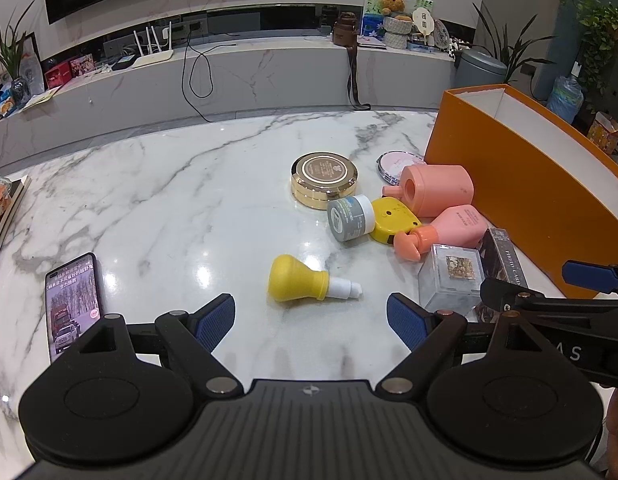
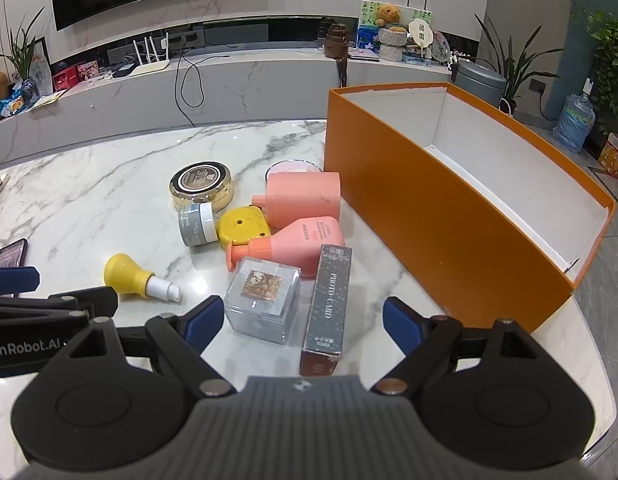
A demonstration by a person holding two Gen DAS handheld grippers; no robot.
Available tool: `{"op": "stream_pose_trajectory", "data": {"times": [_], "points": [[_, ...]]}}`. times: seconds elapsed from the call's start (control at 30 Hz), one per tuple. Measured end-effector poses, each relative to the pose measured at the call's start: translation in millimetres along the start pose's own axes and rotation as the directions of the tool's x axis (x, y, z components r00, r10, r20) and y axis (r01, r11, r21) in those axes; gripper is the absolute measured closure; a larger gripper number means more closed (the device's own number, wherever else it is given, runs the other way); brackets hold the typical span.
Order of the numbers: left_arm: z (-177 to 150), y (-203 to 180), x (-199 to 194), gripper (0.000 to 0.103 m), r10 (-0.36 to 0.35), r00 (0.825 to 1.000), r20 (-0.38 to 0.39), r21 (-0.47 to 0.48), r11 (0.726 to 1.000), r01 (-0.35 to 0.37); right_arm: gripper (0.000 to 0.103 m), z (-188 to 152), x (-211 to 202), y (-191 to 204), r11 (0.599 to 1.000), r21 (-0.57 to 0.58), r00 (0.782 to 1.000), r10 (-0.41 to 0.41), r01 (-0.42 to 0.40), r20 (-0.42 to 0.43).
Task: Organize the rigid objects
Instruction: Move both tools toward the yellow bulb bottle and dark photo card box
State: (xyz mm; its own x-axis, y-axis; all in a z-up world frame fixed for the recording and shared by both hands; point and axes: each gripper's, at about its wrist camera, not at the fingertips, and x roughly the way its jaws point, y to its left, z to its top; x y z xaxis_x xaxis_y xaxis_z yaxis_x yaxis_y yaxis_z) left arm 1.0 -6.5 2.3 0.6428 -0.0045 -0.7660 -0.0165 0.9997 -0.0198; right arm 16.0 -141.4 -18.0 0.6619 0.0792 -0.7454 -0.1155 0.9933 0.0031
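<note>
A cluster of items lies on the marble table (image 1: 149,208) beside an empty orange box (image 2: 421,216). It holds a yellow bulb-shaped bottle (image 1: 295,279), a gold round tin (image 1: 323,180), a grey jar (image 1: 349,218), a yellow tape measure (image 1: 393,220), two pink bottles (image 2: 305,200), a clear cube (image 2: 263,300) and a dark photo card box (image 2: 327,308). My left gripper (image 1: 311,322) stands open just short of the yellow bottle. My right gripper (image 2: 303,322) is open, with the cube and the card box between its fingers.
A phone (image 1: 71,304) with a lit screen lies at the table's left front. A round pink compact (image 1: 399,162) sits behind the pink bottles. Beyond the table runs a marble TV bench (image 1: 229,76) with cables and decor. Books lie at the far left edge.
</note>
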Motion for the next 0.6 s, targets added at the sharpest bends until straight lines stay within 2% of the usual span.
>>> {"op": "stream_pose_trajectory", "data": {"times": [0.6], "points": [[-0.7,-0.7,0.2,0.003,-0.004,1.000,0.000,-0.001,1.000,0.004,0.018,-0.9,1.9,-2.2,1.000,0.005,1.000,-0.005,0.005,-0.008]]}}
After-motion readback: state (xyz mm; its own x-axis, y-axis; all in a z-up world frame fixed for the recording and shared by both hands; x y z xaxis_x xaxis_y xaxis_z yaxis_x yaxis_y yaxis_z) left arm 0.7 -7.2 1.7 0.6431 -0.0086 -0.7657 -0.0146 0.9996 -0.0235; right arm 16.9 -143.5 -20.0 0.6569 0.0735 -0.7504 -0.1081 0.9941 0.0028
